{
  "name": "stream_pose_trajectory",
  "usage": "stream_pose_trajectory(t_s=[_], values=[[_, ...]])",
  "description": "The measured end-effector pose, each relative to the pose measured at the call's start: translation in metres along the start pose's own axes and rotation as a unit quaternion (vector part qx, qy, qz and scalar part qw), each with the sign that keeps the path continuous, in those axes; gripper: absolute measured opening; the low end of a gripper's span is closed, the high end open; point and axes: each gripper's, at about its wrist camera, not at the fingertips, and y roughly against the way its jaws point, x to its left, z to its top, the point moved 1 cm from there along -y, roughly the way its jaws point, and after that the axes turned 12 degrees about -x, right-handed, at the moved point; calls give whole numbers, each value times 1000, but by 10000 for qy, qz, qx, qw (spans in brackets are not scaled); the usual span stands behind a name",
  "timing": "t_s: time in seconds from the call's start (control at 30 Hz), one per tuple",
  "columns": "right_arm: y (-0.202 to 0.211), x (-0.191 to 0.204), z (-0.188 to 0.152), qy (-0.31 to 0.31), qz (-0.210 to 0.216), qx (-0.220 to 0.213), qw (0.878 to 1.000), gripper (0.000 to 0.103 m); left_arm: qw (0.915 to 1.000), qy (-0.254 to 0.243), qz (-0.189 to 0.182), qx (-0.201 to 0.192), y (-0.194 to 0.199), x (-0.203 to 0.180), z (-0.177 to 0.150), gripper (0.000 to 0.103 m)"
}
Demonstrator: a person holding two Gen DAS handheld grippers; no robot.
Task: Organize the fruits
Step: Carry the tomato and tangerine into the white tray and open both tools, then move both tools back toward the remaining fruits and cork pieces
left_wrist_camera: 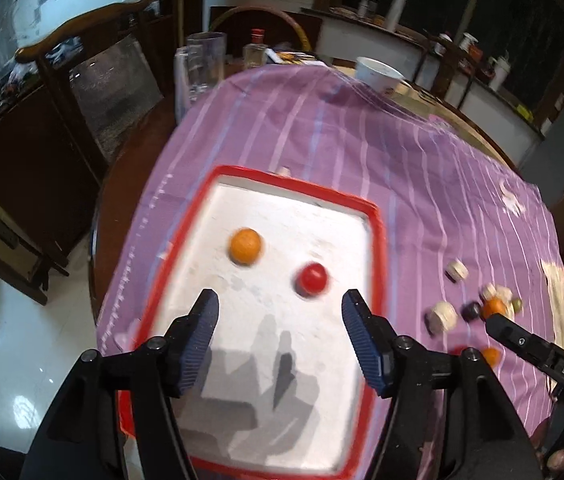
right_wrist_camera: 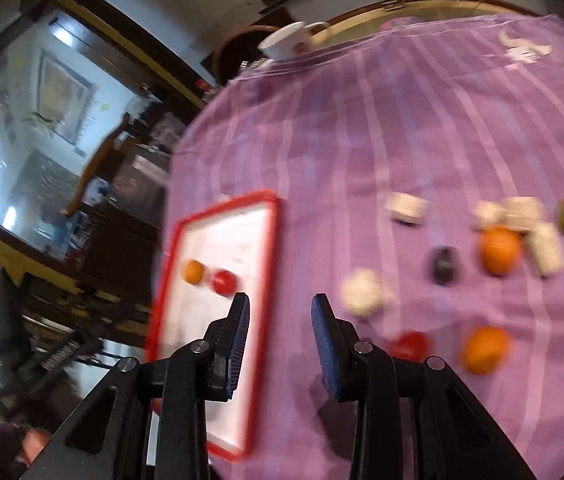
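Orange (left_wrist_camera: pixel 245 246) and red fruit (left_wrist_camera: pixel 311 279) on tray (left_wrist_camera: pixel 375 240), just beyond empty, spread left gripper (left_wrist_camera: pixel 280 306) (right gripper (right_wrist_camera: pixel 280 312) likewise agape).

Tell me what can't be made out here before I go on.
- Tray: its near edge, left wrist view, hidden behind the left claw.
- Pale pieces on the cloth, right wrist view: motion blur, kind unclear.
- Right claw: open, nothing held.

Three oranges (right_wrist_camera: pixel 499 250), two tomatoes (right_wrist_camera: pixel 224 282) — one tray (right_wrist_camera: pixel 274 248).
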Motion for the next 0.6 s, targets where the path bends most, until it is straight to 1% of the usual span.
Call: stream_pose_trajectory(t_s=[0.07, 0.2, 0.37, 0.47, 0.6], values=[[16, -19, -2, 89, -197, 1, 9998, 36, 9999, -160, -43, 12, 4, -16, -5, 63], [47, -56, -2, 201, -613, -173, 9978, 36, 9982, -579, -121, 34, 9, -56, -17, 64], [76, -97, 3, 157, -964, -352, 9946, 36, 9962, -837, -207, 91, 9, -92, -29, 64], [88, -116, 8, 109, -1073, -418, 9933, 36, 9958, -864, -257, 158, 7, -109, -35, 64], [101, -136, 12, 203, -1244, -434, 9911, 36, 9962, -763, -300, 304, -2, -120, -43, 64]])
